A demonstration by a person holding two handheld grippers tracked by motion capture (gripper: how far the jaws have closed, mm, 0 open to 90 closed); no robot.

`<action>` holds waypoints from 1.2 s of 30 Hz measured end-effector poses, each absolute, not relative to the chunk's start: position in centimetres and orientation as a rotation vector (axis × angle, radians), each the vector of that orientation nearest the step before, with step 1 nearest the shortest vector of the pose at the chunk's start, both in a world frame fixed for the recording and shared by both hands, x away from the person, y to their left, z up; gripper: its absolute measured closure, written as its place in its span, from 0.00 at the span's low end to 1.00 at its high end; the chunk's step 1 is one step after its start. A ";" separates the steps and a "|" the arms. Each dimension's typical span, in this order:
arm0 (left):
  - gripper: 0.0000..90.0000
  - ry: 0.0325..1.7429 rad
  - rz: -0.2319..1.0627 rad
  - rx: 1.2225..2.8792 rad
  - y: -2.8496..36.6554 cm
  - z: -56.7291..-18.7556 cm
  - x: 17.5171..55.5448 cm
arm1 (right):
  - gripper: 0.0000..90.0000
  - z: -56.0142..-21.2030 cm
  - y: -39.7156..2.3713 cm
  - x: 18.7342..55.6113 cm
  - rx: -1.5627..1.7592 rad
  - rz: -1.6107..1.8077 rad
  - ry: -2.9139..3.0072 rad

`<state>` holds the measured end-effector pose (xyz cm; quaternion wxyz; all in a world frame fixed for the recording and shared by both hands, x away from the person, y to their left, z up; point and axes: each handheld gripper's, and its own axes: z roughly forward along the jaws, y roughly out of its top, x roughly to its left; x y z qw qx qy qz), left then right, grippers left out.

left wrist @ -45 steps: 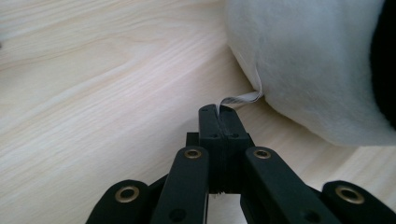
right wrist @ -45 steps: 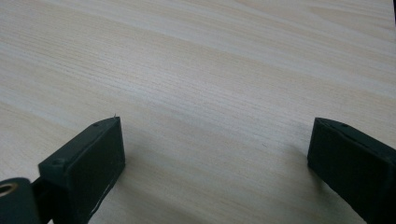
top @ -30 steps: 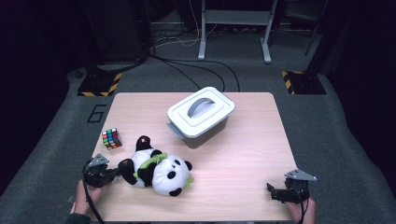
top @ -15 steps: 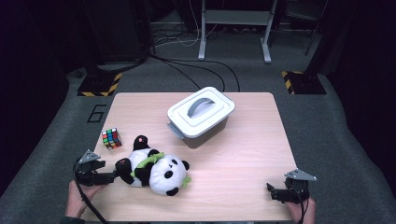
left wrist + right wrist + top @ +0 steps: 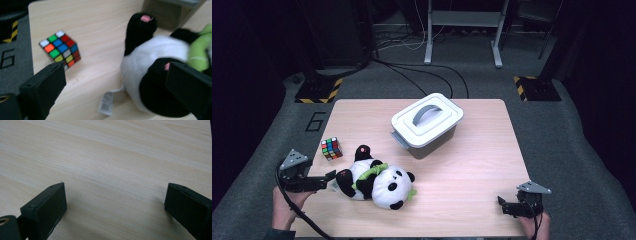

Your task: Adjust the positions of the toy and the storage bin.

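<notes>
At the table's near-left edge we're holding the left gripper (image 5: 330,178) just beside the plush panda (image 5: 374,177) — its jaws have just been opening and are standing wide, nothing clamped between them. The panda is lying on the table (image 5: 472,165), between the puzzle cube (image 5: 331,148) and the lidded bin (image 5: 427,124). The right gripper (image 5: 501,204) is resting released near the near-right corner — only bare wood between its jaws.

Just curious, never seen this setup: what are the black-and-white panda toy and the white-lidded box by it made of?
Black-and-white panda toy: soft plush fabric, judging by its fuzzy matte surface and sewn-in tag. White-lidded box: probably moulded plastic, with a smooth, slightly glossy lid, grey handle and translucent-looking walls.
</notes>
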<state>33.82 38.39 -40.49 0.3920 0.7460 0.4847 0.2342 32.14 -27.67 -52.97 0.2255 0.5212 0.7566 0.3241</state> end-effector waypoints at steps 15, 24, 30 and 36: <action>0.00 1.019 0.520 2.048 29.9 -39.9 35.1 | 0.04 -53.0 -27.7 32.1 1.437 0.894 2.087; 0.20 1.012 0.518 2.125 26.8 -41.5 35.8 | 0.04 -53.0 -27.7 32.1 1.437 0.894 2.087; 0.44 0.989 0.537 2.162 25.7 -42.7 35.7 | 0.04 -53.0 -27.7 32.1 1.437 0.894 2.086; 0.64 1.016 0.539 2.217 26.1 -43.5 35.5 | 0.04 -53.0 -27.7 32.1 1.436 0.894 2.086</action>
